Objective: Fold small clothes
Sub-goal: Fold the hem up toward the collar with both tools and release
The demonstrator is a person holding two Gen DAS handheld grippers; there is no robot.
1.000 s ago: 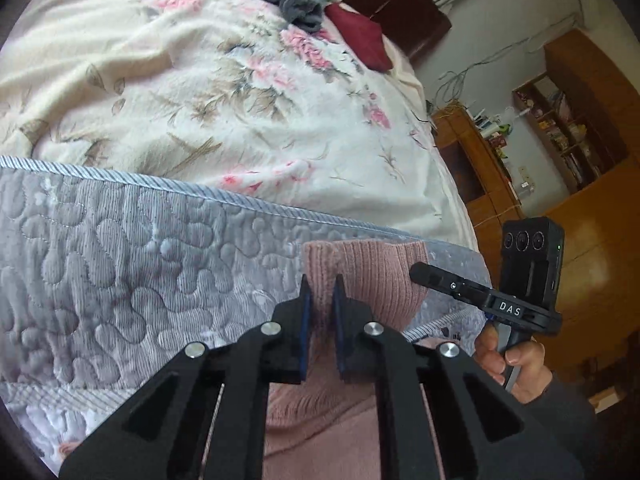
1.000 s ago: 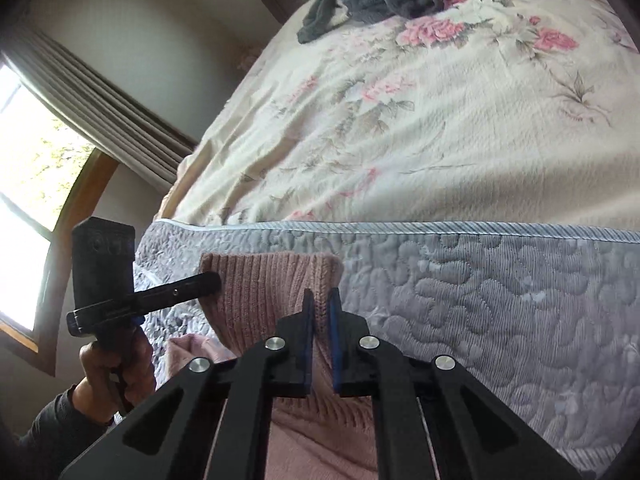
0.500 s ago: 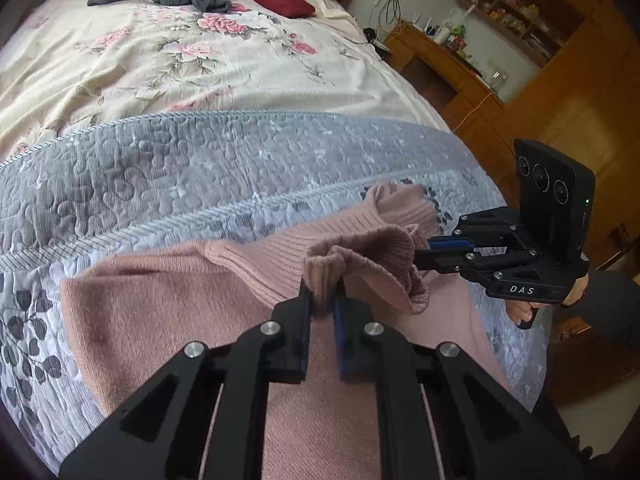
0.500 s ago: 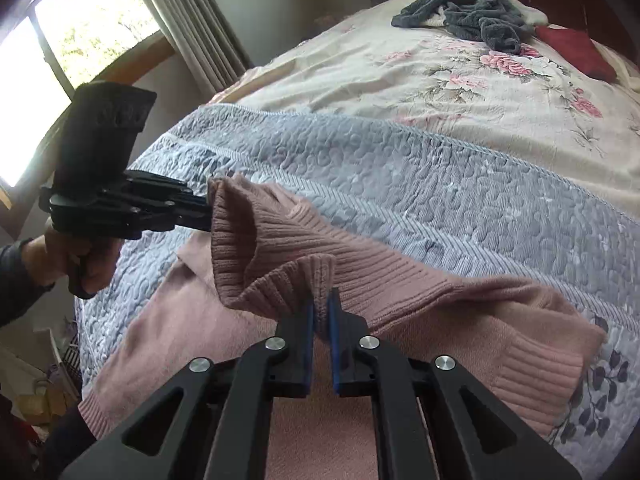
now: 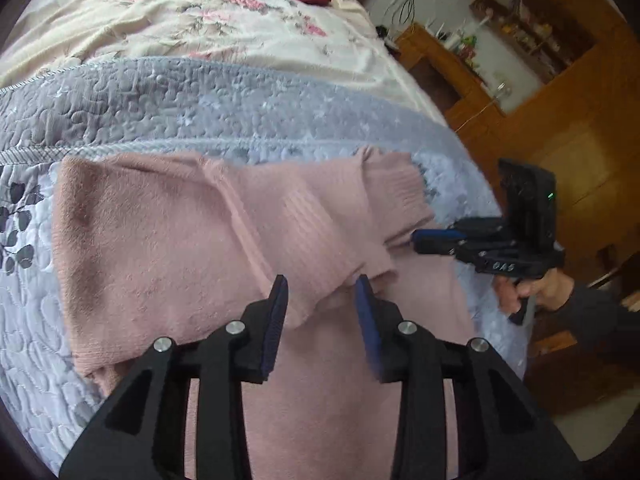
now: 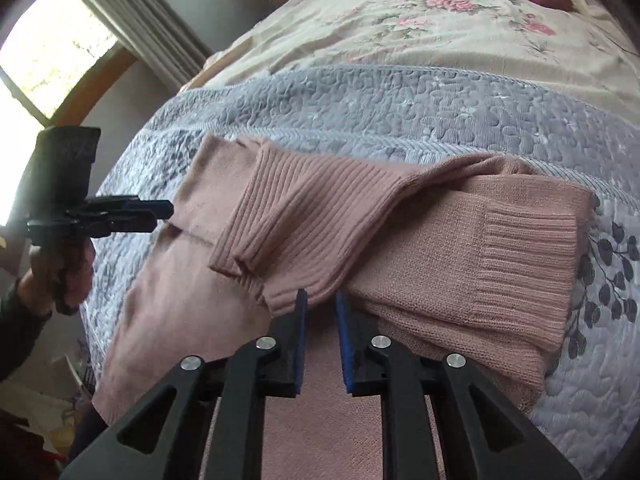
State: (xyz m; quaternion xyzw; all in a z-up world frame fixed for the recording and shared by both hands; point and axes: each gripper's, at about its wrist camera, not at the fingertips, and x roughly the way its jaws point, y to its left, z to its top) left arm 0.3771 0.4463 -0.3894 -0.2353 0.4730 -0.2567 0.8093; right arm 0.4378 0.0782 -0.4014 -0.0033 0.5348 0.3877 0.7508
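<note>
Both my grippers have let go since half a second ago. My left gripper [image 5: 322, 292] gapes over the pink sweater [image 5: 168, 248]; my right gripper [image 6: 320, 308] stands slightly parted at its ribbed fold.

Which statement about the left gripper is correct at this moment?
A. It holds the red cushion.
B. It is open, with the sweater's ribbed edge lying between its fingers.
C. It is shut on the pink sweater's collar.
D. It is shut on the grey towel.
B. In the left wrist view the left gripper has its jaws spread apart, and the ribbed edge of the pink sweater lies loose on the quilt between them.
</note>
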